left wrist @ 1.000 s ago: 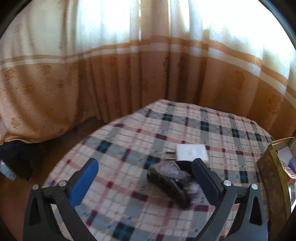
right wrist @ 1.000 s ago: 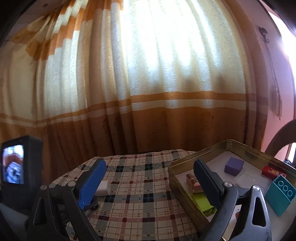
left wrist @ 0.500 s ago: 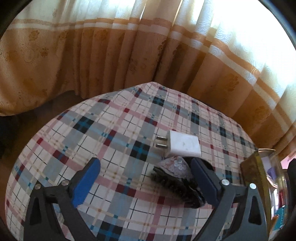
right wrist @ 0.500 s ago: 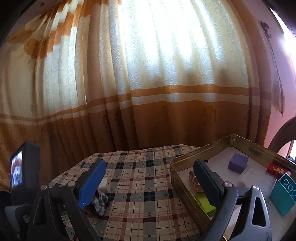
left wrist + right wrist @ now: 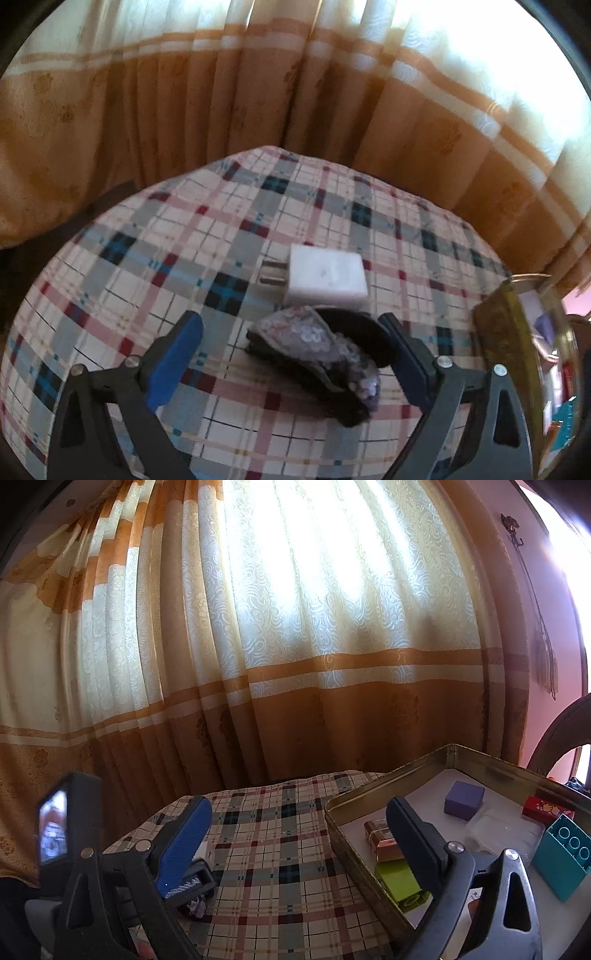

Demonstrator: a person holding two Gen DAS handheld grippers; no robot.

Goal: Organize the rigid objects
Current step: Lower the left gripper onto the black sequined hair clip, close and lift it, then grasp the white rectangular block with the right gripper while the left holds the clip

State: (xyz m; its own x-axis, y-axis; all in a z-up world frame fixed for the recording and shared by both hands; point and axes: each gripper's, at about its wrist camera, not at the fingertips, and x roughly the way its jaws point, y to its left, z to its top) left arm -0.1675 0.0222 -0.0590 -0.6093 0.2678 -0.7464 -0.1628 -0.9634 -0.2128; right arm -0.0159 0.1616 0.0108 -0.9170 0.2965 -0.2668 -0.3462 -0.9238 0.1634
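Loosely between closing left tongs (image 5: 291, 345) — patterned dark bundle (image 5: 317, 360), untouched

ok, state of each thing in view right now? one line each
left gripper: jaws closing, either side of the hair clip, pads not pressing on it
right gripper: open, nothing between the jaws
hair clip: lying on the tablecloth, not lifted
charger: flat on the tablecloth, prongs out, untouched
tin: open, no lid on, blocks inside
purple block: resting in the tin
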